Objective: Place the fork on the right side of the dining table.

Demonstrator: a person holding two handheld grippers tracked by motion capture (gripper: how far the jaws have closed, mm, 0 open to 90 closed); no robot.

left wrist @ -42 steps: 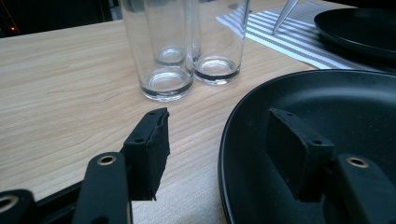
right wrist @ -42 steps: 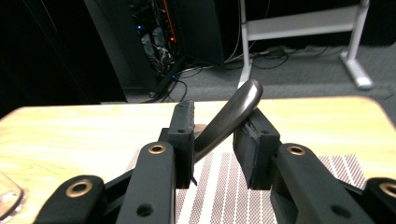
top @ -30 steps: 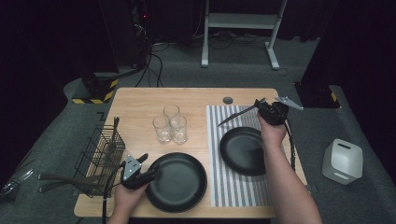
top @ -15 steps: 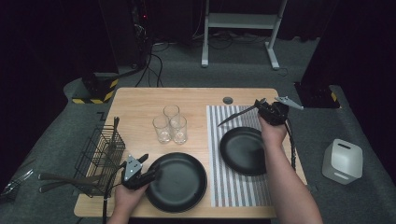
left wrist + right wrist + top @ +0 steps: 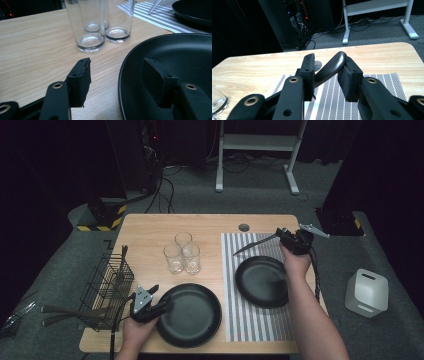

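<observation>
The left gripper (image 5: 161,306) is held open astride the rim of the near black plate (image 5: 192,315); three glasses (image 5: 182,254) are seen beyond it; farther off, over the striped mat (image 5: 231,285), a knife (image 5: 254,244) is clasped by its dark handle in the right gripper (image 5: 281,233).

Knife and near plate

I see a dark-handled knife (image 5: 252,244) raised aslant over the striped mat, tip low; the black plate (image 5: 192,312) lies flat at the table's near edge.
</observation>
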